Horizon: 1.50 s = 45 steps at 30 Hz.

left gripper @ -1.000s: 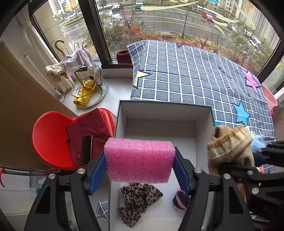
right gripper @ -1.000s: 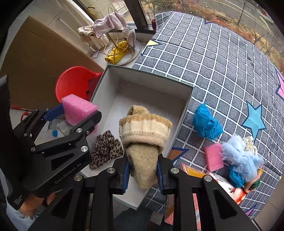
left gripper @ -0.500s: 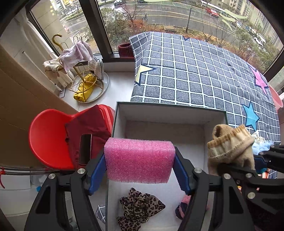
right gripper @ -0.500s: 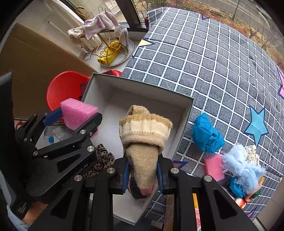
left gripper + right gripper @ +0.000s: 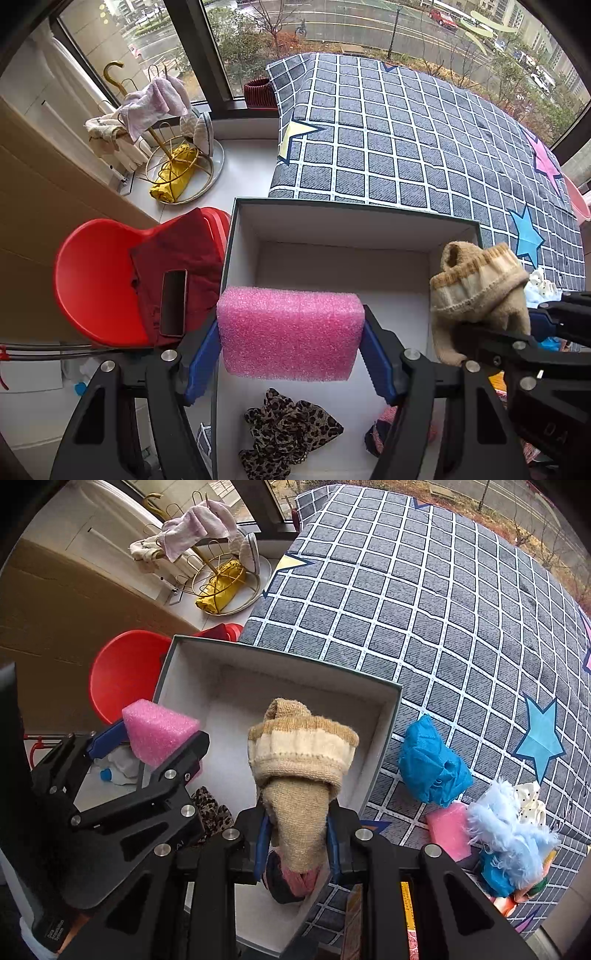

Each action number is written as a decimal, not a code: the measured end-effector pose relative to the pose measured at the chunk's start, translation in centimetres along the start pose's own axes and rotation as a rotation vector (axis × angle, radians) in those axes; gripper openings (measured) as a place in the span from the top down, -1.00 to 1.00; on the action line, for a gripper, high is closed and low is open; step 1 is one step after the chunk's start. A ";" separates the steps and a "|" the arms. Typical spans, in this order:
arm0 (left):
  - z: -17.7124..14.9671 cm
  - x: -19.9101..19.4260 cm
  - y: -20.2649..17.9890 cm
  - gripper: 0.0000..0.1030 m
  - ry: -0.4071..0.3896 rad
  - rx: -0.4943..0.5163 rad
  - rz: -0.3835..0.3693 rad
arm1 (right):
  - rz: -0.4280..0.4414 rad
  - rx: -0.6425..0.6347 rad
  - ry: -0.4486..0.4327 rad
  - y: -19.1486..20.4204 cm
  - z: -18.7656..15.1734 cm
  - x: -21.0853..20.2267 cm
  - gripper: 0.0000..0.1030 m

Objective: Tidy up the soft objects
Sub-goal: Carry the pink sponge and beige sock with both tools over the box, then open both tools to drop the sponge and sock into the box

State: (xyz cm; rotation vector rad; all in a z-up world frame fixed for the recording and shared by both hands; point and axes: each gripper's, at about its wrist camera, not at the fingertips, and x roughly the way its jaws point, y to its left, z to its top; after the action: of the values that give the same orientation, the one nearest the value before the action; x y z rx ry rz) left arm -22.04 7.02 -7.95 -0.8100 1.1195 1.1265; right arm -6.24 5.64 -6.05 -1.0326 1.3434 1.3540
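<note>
My left gripper (image 5: 290, 341) is shut on a pink foam block (image 5: 290, 332) and holds it over the open white box (image 5: 354, 229). That block also shows in the right wrist view (image 5: 157, 731), at the box's left side. My right gripper (image 5: 297, 834) is shut on a rolled tan sock (image 5: 299, 760), which hangs over the box's right half; the sock (image 5: 476, 295) is at the right in the left wrist view. On the box floor lie a leopard-print cloth (image 5: 288, 435) and a dark-and-pink rolled item (image 5: 291, 884).
The box stands at the edge of a grey checked bedspread (image 5: 443, 590). To its right lie a blue cloth (image 5: 430, 762), a pink foam piece (image 5: 447, 829) and a fluffy light-blue item (image 5: 509, 834). A red chair (image 5: 99, 280) with dark red clothing stands left of the box.
Both grippers have sunk a little toward the box with their loads still held. The box and bedspread appear larger and lower in both views.
</note>
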 end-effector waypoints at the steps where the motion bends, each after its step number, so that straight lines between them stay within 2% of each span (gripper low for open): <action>1: 0.0 0.1 0.0 -0.41 0.002 0.000 0.000 | -0.001 0.001 0.001 0.0 0.0 0.0 0.48; 15: -0.4 0.1 -0.6 -0.42 0.000 0.026 0.001 | 0.001 0.003 0.009 -0.2 0.2 0.5 0.48; 18: -0.5 0.4 -0.5 -0.43 0.021 0.018 -0.015 | 0.006 0.005 -0.001 -0.3 0.1 0.2 0.48; 19: -0.5 0.4 -0.4 -0.44 0.028 0.016 -0.023 | 0.009 0.005 -0.002 -0.3 0.1 0.2 0.44; 20: -0.6 0.5 -0.3 -0.45 0.030 0.015 -0.021 | 0.009 0.006 -0.005 -0.3 0.0 0.1 0.25; 21: -0.7 0.5 -0.3 -0.60 0.025 0.013 -0.020 | -0.006 0.009 -0.013 -0.4 0.0 -0.1 0.14; 23: -1.0 0.2 -0.1 -0.65 0.011 0.003 -0.040 | 0.011 0.022 -0.023 -0.7 -0.1 -0.4 -0.62; 24: -1.1 0.1 0.0 -0.75 0.005 0.000 -0.041 | 0.014 0.031 -0.031 -0.9 -0.2 -0.6 -0.67; 25: -1.1 0.0 0.0 -1.00 0.001 -0.002 -0.046 | 0.014 0.035 -0.037 -1.1 -0.2 -0.8 -0.68; 28: -1.0 -0.1 0.0 -0.99 -0.010 -0.006 -0.071 | 0.021 0.042 -0.051 -1.2 -0.3 -1.3 -0.69; 30: -0.9 -0.1 0.0 -0.99 -0.012 -0.010 -0.085 | 0.028 0.049 -0.067 -1.4 -0.4 -1.8 -1.00; 45: -0.9 -1.6 -1.7 -0.99 -0.008 -0.007 -0.107 | 0.058 0.077 -0.114 -2.4 -1.0 -4.9 -1.00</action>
State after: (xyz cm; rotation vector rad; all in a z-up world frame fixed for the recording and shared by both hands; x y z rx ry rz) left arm -20.70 5.31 -6.72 -0.8605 1.0537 1.0435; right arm -2.91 4.32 -1.81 -0.8579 1.3383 1.3728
